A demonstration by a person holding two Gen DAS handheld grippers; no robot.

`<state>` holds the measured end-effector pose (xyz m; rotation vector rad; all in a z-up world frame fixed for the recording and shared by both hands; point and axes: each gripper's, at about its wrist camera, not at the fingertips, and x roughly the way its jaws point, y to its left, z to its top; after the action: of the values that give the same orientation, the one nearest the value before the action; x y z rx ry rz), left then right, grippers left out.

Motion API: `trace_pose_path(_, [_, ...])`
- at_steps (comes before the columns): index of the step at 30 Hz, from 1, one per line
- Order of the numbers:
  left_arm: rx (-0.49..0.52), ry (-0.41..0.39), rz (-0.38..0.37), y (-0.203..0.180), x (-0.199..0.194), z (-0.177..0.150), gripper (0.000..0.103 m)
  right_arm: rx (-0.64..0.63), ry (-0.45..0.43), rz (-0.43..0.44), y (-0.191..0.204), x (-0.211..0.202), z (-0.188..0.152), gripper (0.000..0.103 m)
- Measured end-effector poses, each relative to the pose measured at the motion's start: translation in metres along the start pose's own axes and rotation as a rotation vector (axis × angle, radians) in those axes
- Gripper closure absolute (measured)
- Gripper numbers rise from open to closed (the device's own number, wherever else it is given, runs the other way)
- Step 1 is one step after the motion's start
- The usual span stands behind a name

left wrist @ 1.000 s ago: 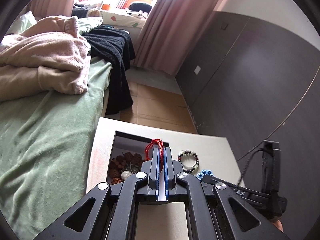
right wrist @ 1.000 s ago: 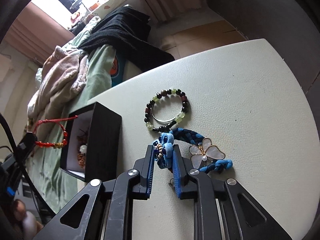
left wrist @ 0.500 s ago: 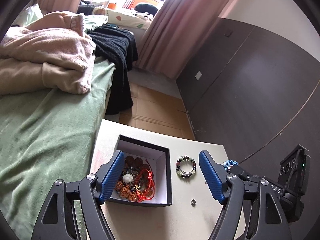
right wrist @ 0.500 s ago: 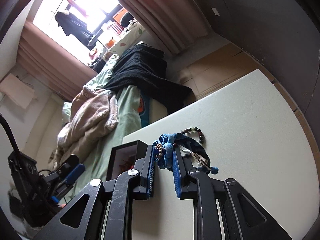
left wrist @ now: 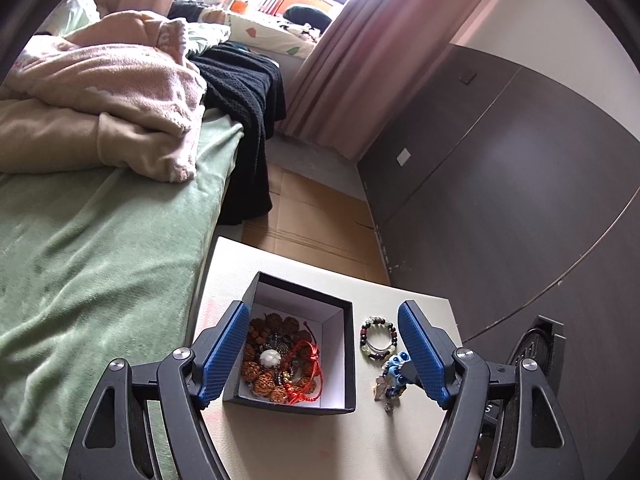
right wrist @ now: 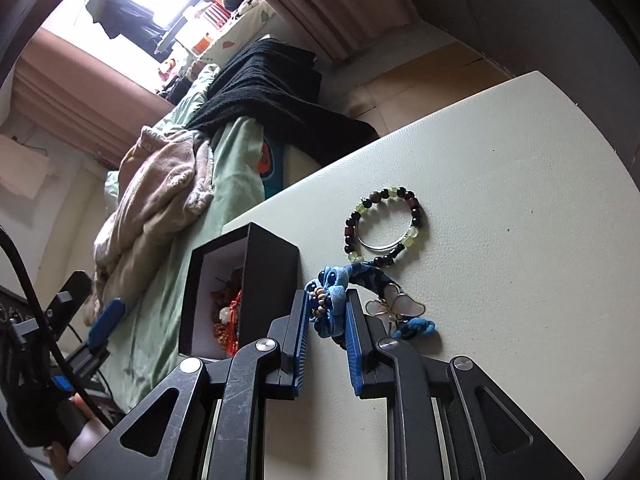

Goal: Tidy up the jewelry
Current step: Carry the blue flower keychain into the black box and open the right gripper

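Observation:
A black box (left wrist: 344, 360) with a white lining stands on the pale table (left wrist: 304, 448). It holds brown bead bracelets and the red cord bracelet (left wrist: 306, 368). My left gripper (left wrist: 326, 354) is open and empty above the box. A bead bracelet (left wrist: 378, 338) lies right of the box, also in the right wrist view (right wrist: 384, 226). My right gripper (right wrist: 327, 312) is shut on a blue braided bracelet (right wrist: 332, 292) with a butterfly charm (right wrist: 396, 304), low over the table beside the box (right wrist: 272, 276). It also shows in the left wrist view (left wrist: 394, 372).
A bed with a green sheet (left wrist: 88, 264), pink blankets (left wrist: 104, 92) and a black throw (left wrist: 244, 92) lies left of the table. A dark wall panel (left wrist: 500, 200) stands to the right. Cardboard (left wrist: 316, 220) covers the floor beyond the table.
My left gripper opened and dropped the red cord bracelet into the box, then rose. My right gripper closed on the blue bracelet, lifted it, and has come back down near the table.

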<state>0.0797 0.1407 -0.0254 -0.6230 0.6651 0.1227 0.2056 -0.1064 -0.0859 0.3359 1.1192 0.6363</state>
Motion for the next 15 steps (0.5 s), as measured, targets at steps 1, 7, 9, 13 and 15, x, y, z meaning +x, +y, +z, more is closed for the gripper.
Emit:
trace_pose_path(1, [-0.003,0.000,0.000,0.001,0.000,0.001,0.026,-0.005,-0.009,0.004,0.002,-0.002,0.000,0.084])
trace_pose_path(7, [-0.013,0.001,-0.002,0.006,-0.002,0.003,0.026,0.004,-0.039,0.119,0.011,-0.007,0.000,0.084])
trace_pose_path(9, [-0.014,0.000,-0.002,0.007,-0.003,0.003,0.026,-0.005,-0.065,0.164,0.017,-0.013,0.000,0.084])
trace_pose_path(13, [-0.017,-0.003,-0.002,0.008,-0.004,0.004,0.026,-0.018,-0.113,0.254,0.030,-0.026,0.002,0.084])
trace_pose_path(15, [-0.018,-0.003,-0.003,0.008,-0.005,0.004,0.026,-0.029,-0.121,0.285,0.038,-0.028,0.002,0.084])
